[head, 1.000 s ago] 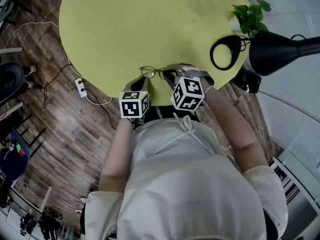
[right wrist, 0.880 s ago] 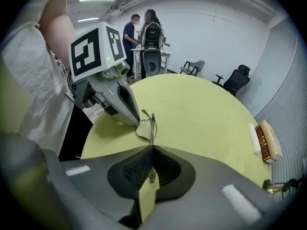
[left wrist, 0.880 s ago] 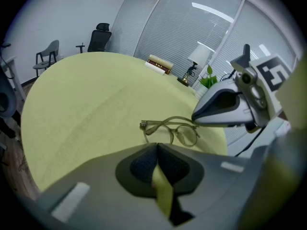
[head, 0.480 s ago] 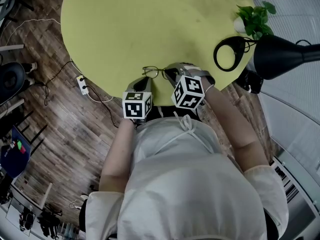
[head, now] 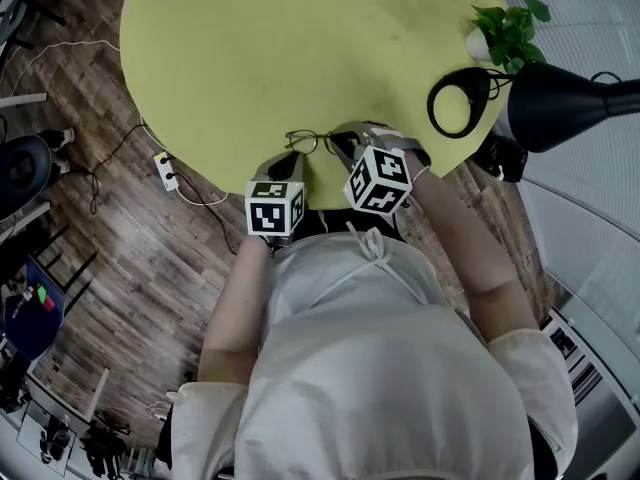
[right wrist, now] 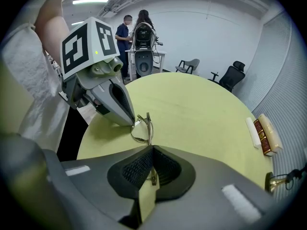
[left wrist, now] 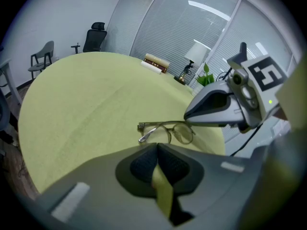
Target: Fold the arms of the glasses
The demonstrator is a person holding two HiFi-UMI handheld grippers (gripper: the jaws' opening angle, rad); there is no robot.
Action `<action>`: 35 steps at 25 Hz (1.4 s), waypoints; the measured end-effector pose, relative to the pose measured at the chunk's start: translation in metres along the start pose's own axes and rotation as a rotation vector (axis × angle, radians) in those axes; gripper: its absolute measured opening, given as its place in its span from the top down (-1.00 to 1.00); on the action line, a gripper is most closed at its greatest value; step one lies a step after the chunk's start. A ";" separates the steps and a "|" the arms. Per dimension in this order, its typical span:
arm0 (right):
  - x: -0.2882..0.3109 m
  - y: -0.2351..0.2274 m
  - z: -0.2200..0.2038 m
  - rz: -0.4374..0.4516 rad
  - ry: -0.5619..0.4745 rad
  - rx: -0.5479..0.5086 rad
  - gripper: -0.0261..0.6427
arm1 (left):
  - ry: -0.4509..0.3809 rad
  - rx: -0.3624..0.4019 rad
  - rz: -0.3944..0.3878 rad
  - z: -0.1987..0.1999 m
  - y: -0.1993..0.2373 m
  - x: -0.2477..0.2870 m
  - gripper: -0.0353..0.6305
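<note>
Thin metal-framed glasses point(head: 308, 143) lie on the round yellow-green table point(head: 250, 48), close to its near edge. My right gripper point(head: 343, 149) is shut on one arm of the glasses; in the right gripper view that thin arm point(right wrist: 149, 128) runs from the frame down between the pads. My left gripper point(head: 290, 164) is shut with nothing visible between its pads. Its tip sits at the other end of the glasses point(left wrist: 167, 131), and I cannot tell whether it touches them. In the left gripper view the right gripper's body hides the glasses' right end.
A black desk lamp point(head: 560, 103) with a ring base point(head: 458, 103) and a small green plant point(head: 507, 26) stand at the table's right edge. Books point(right wrist: 265, 134) lie at the far side. A power strip point(head: 162, 173) lies on the wooden floor. Two people point(right wrist: 130, 32) stand far behind.
</note>
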State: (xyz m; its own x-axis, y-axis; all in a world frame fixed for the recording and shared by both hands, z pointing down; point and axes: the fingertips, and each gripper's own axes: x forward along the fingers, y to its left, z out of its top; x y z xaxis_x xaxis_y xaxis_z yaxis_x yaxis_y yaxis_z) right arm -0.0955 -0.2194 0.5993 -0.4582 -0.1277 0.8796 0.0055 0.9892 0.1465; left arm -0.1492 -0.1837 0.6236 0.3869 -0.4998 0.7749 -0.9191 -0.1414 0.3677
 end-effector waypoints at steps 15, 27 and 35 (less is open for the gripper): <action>-0.137 -0.033 0.063 -0.245 -0.513 0.412 0.93 | -0.474 0.227 -0.007 0.133 -0.047 -0.121 0.87; -0.247 -0.063 0.062 -0.571 -0.719 0.679 0.93 | -0.734 0.351 -0.012 0.201 -0.096 -0.226 0.87; -0.258 -0.063 0.060 -0.633 -0.688 0.681 0.93 | -0.724 0.346 -0.010 0.200 -0.105 -0.226 0.87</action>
State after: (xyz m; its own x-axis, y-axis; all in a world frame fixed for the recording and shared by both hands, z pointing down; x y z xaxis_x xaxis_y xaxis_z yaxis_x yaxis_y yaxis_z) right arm -0.0315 -0.2445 0.3361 -0.5963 -0.7548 0.2733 -0.7820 0.6231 0.0148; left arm -0.1553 -0.2273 0.3074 0.3605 -0.9104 0.2031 -0.9325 -0.3467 0.1012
